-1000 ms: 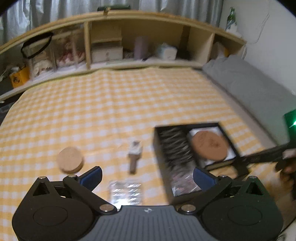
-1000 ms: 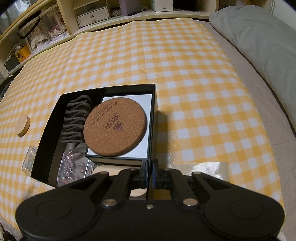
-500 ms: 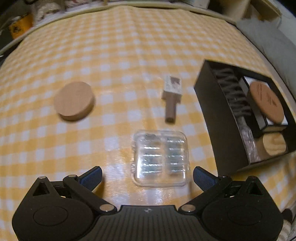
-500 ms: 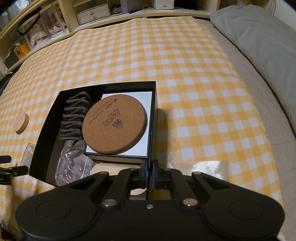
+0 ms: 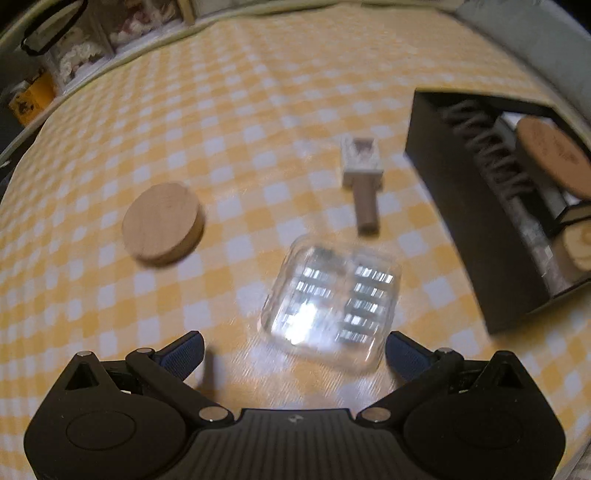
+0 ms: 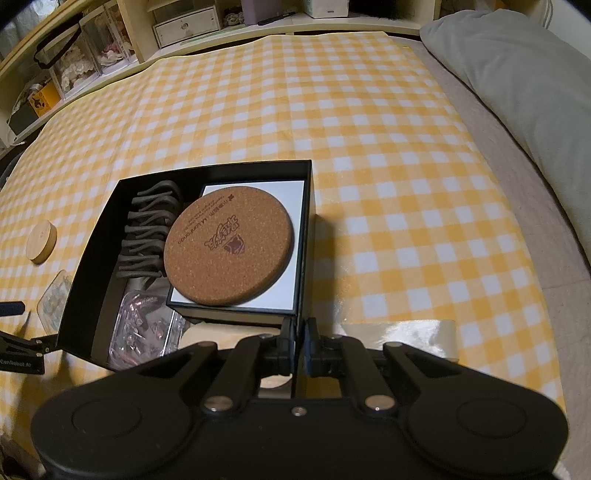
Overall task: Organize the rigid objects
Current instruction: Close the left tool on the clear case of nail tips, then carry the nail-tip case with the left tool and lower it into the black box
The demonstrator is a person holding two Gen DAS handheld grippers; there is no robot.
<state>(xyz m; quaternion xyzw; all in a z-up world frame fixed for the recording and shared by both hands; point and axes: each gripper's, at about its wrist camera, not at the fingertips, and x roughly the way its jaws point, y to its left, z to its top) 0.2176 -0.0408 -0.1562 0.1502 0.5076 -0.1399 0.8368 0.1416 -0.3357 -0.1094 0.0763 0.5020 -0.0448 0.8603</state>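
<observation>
A clear plastic case (image 5: 330, 301) of small metal parts lies on the yellow checked cloth, just ahead of my open left gripper (image 5: 293, 352), between its blue fingertips (image 5: 184, 350). A wooden disc (image 5: 162, 223) lies to its left and a small wooden stamp (image 5: 364, 181) beyond it. The black box (image 6: 92, 258) holds grey hooks, a cork coaster (image 6: 229, 245) on a white box and a clear bag. My right gripper (image 6: 300, 345) is shut on the box's near right wall. The left gripper also shows at the left edge of the right wrist view (image 6: 14, 332).
Shelves (image 6: 184, 22) with bins and drawers run along the far side. A grey pillow (image 6: 517, 81) lies at the right. A clear tape patch (image 6: 399, 332) sits on the cloth near the right gripper.
The left gripper has tipped down and closed in on the clear case, which now lies turned between its fingertips. The right gripper and box have stayed put.
</observation>
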